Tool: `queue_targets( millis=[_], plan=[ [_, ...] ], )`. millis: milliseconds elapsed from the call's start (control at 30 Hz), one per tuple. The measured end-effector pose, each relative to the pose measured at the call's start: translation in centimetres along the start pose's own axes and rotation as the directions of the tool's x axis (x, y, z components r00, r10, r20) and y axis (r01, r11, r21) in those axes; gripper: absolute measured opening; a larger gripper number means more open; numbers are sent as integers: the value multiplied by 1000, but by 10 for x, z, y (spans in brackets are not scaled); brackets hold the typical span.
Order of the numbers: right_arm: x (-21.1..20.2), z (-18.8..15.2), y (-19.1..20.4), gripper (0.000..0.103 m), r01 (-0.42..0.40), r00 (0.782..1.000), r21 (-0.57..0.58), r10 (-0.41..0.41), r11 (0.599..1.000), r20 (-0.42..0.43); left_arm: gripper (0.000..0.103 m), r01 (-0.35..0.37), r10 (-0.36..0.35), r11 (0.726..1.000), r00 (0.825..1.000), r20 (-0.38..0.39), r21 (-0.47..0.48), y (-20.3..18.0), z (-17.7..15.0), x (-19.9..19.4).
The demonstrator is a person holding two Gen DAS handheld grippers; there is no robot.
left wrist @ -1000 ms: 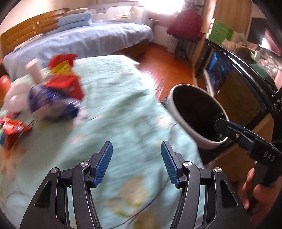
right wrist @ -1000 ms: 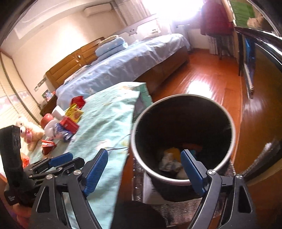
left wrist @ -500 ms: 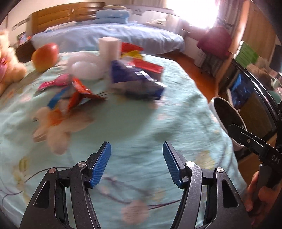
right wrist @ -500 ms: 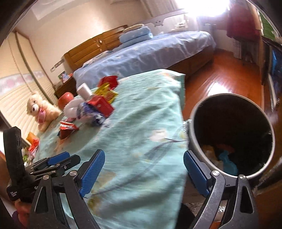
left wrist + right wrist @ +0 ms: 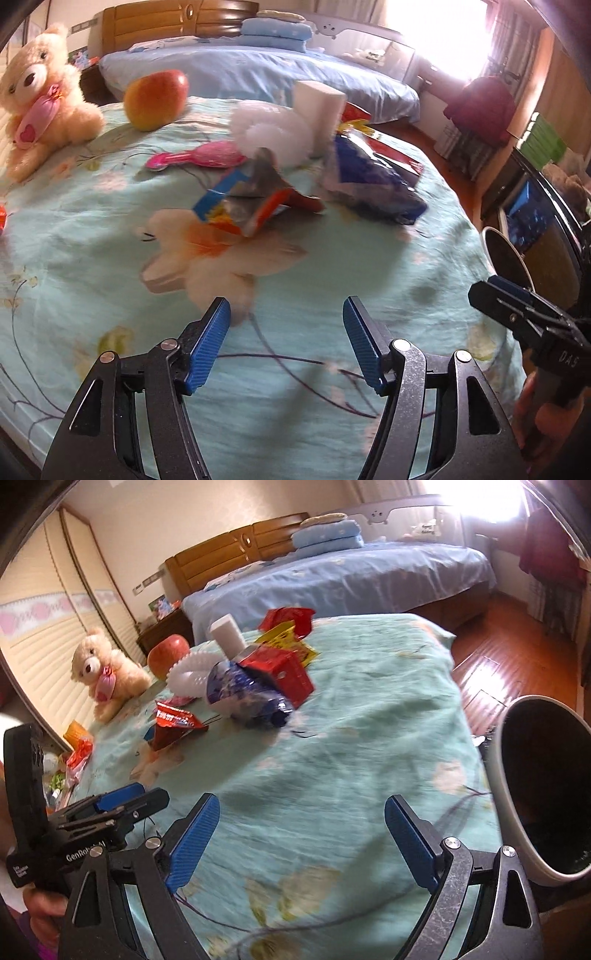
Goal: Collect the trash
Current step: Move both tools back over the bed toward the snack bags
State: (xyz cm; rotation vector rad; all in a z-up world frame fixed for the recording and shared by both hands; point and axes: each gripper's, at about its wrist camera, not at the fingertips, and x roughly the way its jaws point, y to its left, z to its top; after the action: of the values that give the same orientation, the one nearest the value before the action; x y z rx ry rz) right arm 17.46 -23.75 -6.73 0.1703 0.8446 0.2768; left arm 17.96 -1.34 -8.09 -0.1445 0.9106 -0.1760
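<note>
Both the left gripper [image 5: 286, 341] and right gripper [image 5: 301, 843] are hovering wide open and empty over the near teal bedspread [image 5: 369, 266]. Snack wrappers [image 5: 255, 201] are lying farther off, beside a blue bag [image 5: 369, 181]; the trash bin [image 5: 535, 797] is standing right.

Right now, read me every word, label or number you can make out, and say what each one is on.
"DAS": on the right hand-held gripper.
"GenRobot.AI", last letters partly hidden: on the left hand-held gripper.
Small white lettering on that gripper's grip: too small to read.
Snack wrappers: print too blurred to read.
</note>
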Motion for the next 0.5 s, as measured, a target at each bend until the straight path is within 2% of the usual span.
queue_targets(
  millis=[167,500],
  plan=[
    [15,6,10,92,-21,999,-12,21,1000,-27,65,0,0,999,1000,0,-40,20,8,4],
    [37,28,20,92,-30,999,-44,28,999,-34,65,10,-10,1000,1000,-14,-27,34,34,21]
  ],
)
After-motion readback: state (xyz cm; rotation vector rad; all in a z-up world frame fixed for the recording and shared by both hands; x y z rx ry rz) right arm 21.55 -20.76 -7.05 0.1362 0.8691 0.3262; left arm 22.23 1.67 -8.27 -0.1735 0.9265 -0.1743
